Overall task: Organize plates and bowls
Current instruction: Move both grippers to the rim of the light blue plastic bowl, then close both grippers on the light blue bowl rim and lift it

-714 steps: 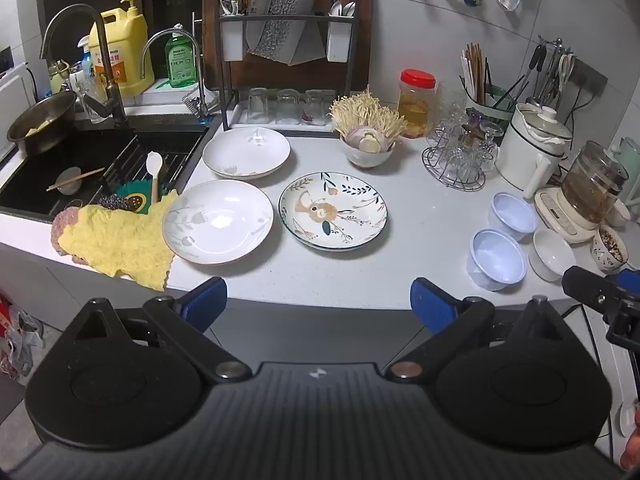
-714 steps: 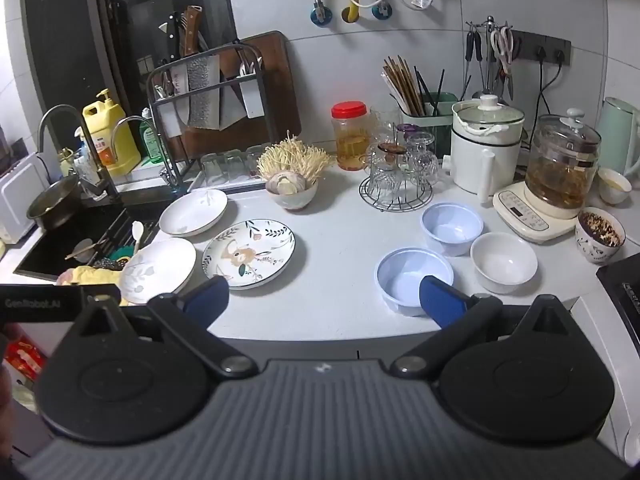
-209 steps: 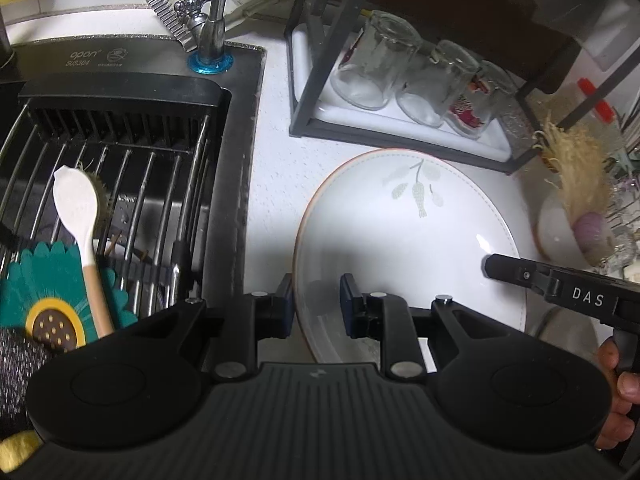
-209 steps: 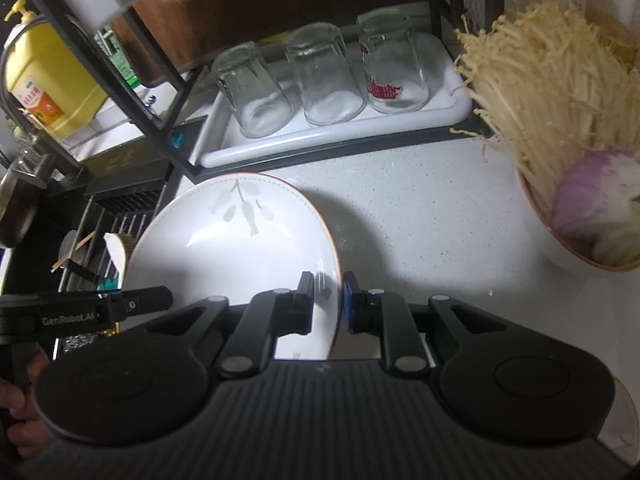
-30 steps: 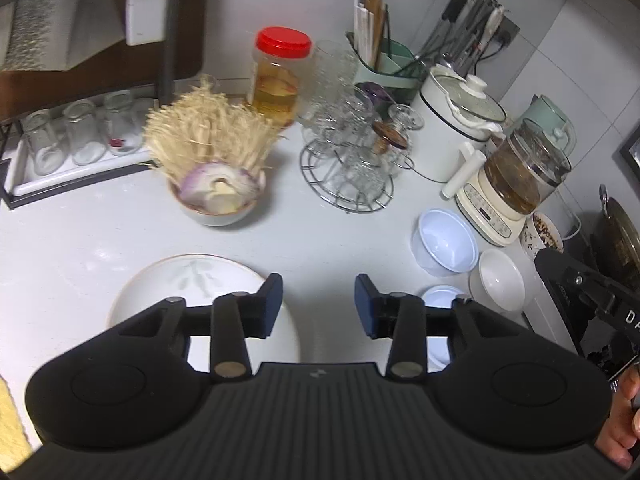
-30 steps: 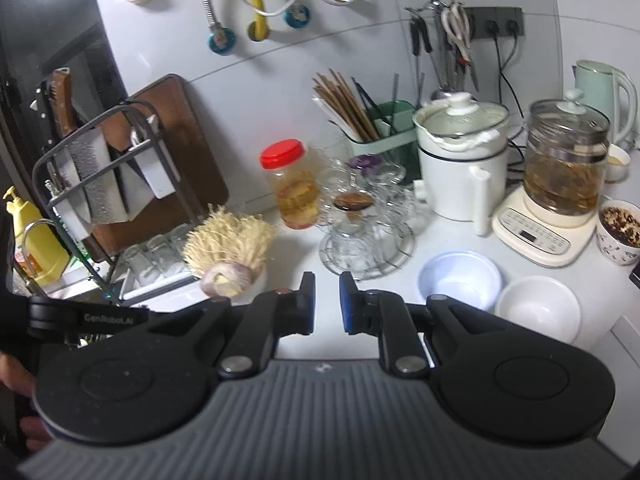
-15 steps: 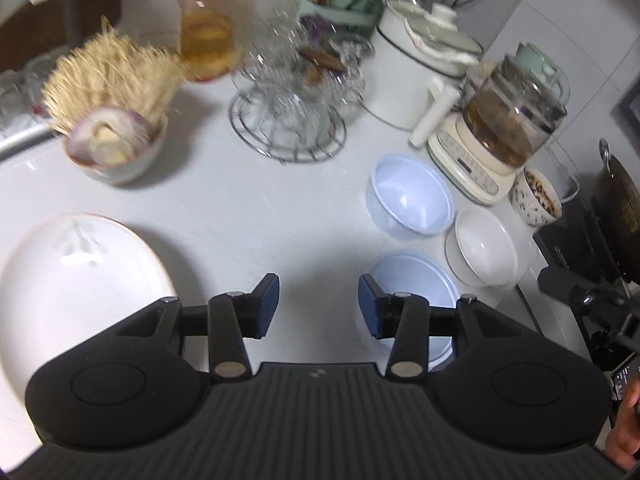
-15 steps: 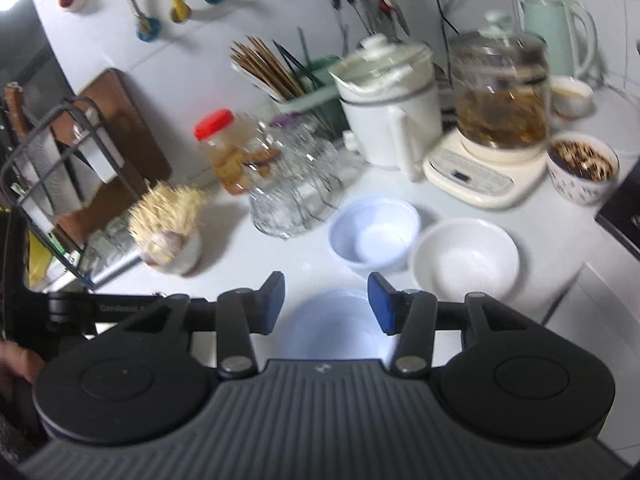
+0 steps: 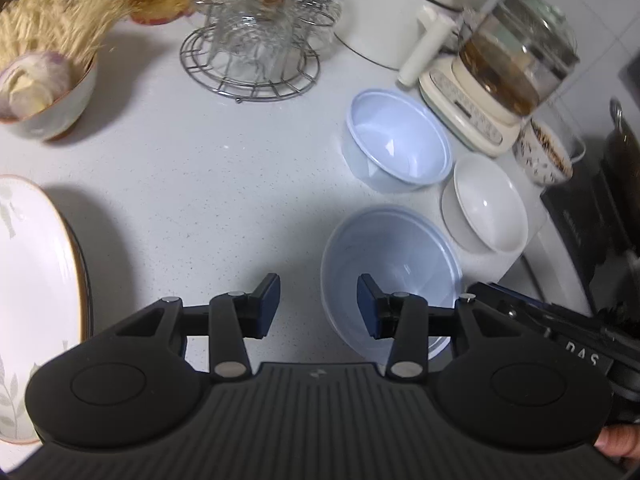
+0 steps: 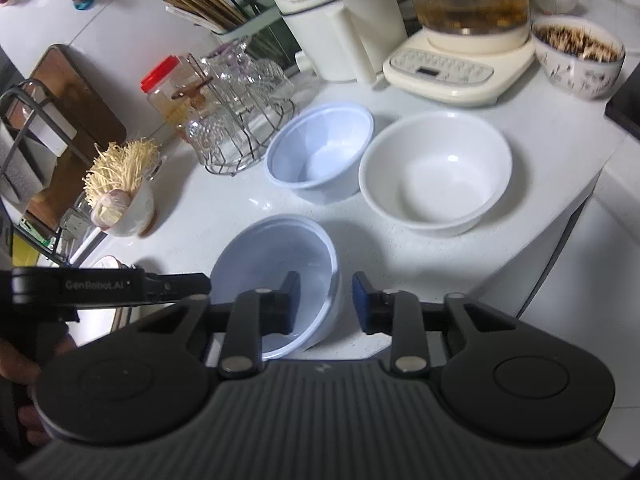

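Observation:
A near pale blue bowl (image 9: 390,252) (image 10: 276,252) stands on the white counter. My left gripper (image 9: 318,304) is open astride its left rim, one finger inside and one outside. My right gripper (image 10: 326,304) is open astride its right rim, left finger inside. A second pale blue bowl (image 9: 398,146) (image 10: 320,152) stands behind it, and a white bowl (image 9: 484,202) (image 10: 436,172) to the right. The stacked plates (image 9: 36,276) with a leaf pattern sit at the left edge of the left wrist view.
A bowl of enoki mushrooms (image 9: 44,60) (image 10: 120,196), a wire rack of glasses (image 9: 252,40) (image 10: 236,96), a white cooker (image 10: 340,20), a glass kettle on its base (image 9: 508,68) (image 10: 464,40) and a patterned bowl (image 10: 580,56) line the back. The counter edge (image 10: 560,216) runs at the right.
Both grippers have moved down and closer onto the near blue bowl. The right gripper has gone from shut to open. The plate stack has slid to the left edge of view.

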{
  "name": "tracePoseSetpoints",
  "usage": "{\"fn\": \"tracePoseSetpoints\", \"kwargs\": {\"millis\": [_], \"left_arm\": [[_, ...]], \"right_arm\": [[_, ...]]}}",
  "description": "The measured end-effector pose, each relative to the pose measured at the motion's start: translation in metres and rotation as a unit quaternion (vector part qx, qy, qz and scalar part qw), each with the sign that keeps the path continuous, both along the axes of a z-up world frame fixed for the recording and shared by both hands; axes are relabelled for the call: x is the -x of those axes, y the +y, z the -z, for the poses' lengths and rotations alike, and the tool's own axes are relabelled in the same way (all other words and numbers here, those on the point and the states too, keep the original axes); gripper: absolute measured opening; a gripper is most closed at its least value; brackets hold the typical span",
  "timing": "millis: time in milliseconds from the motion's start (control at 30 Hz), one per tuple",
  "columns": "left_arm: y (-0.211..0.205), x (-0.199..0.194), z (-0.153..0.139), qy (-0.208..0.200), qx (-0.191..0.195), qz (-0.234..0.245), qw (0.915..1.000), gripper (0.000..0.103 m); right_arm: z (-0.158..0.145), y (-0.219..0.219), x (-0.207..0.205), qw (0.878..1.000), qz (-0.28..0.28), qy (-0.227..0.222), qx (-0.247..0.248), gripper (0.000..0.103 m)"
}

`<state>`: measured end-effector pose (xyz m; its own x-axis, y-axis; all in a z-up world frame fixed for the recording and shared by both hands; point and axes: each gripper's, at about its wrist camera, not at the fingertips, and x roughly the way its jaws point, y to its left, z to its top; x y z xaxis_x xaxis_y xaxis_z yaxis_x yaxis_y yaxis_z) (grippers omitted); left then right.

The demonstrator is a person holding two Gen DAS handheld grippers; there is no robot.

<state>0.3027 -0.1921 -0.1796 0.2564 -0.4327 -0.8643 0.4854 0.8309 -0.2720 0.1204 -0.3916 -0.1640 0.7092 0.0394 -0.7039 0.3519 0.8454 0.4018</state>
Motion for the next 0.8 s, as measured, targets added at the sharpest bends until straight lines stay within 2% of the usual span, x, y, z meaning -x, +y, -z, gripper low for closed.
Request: {"fn": "tracePoseSetpoints", "kwargs": {"millis": [100,167,300,367,667,800], "left_arm": [[-0.007,0.000,0.006,-0.002,-0.018,0.007,0.9998,0.043],[-0.009,-0.002,0.010,0.000,-0.024,0.004,0.9997,0.035],[-0.009,-0.011,0.020,0.016,-0.021,-0.003,0.9997,0.021],[-0.009,-0.013,0.020,0.020,-0.013,0.001,0.9997,0.017],[0.004,-0.018,0.004,0.011,-0.010,-0.006,0.9999,0.016],[0.024,-0.022,-0.005,0.003,-0.002,-0.032,0.9995,0.016]], "right_arm": [[0.005,0.001,-0.005,1.000,-0.004,0.002,-0.005,0.030],[0.009,0.001,-0.009,1.000,-0.008,0.007,-0.005,0.024],[0.014,0.001,-0.012,1.000,-0.010,0.013,-0.002,0.018],[0.014,0.000,-0.013,1.000,-0.011,0.014,-0.008,0.017],[0.004,0.010,-0.028,0.999,-0.042,0.002,-0.005,0.017],[-0.002,0.019,-0.042,0.998,-0.065,-0.007,-0.001,0.017]]}}
